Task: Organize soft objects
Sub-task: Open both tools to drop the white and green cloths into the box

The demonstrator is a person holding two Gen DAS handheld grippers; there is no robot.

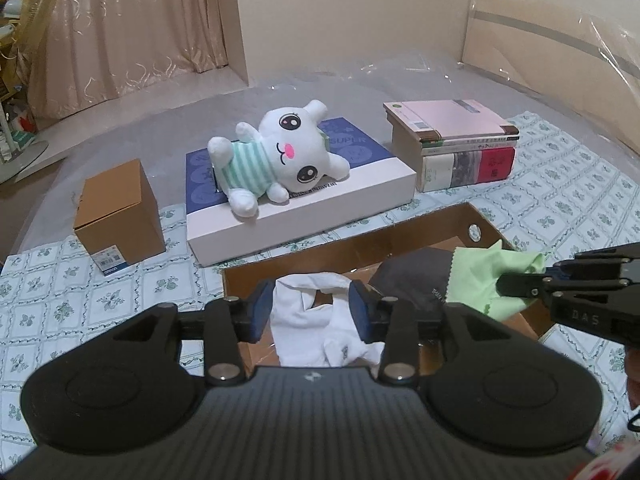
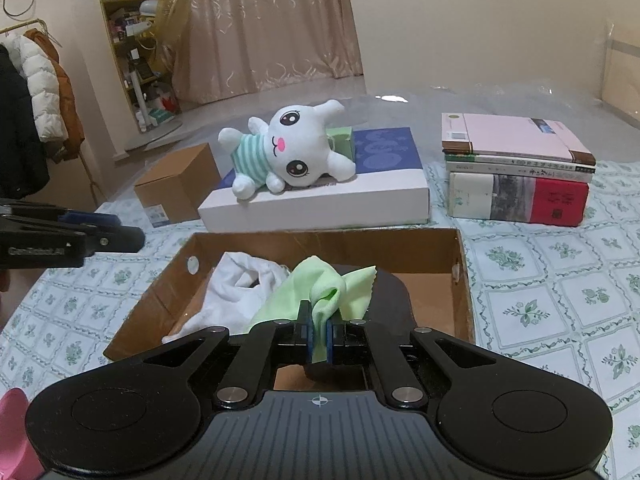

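Note:
A shallow cardboard tray (image 1: 486,227) (image 2: 464,280) lies on the flowered bedspread. In it lie a white cloth (image 1: 316,320) (image 2: 240,288), a dark grey cloth (image 1: 416,276) (image 2: 394,300) and a light green cloth (image 1: 492,276) (image 2: 320,292). My right gripper (image 2: 319,334) is shut on the green cloth, over the tray; it shows in the left wrist view (image 1: 516,284). My left gripper (image 1: 310,312) is open above the white cloth, its jaws on either side, not touching; it shows in the right wrist view (image 2: 132,238). A white plush rabbit (image 1: 276,152) (image 2: 288,148) lies on a blue and white box (image 1: 320,204) (image 2: 320,204).
A small brown carton (image 1: 118,216) (image 2: 178,184) stands left of the flat box. A stack of books (image 1: 460,144) (image 2: 516,168) stands to its right. Clear plastic sheet covers the far bed. Curtains, a fan and a coat rack stand beyond.

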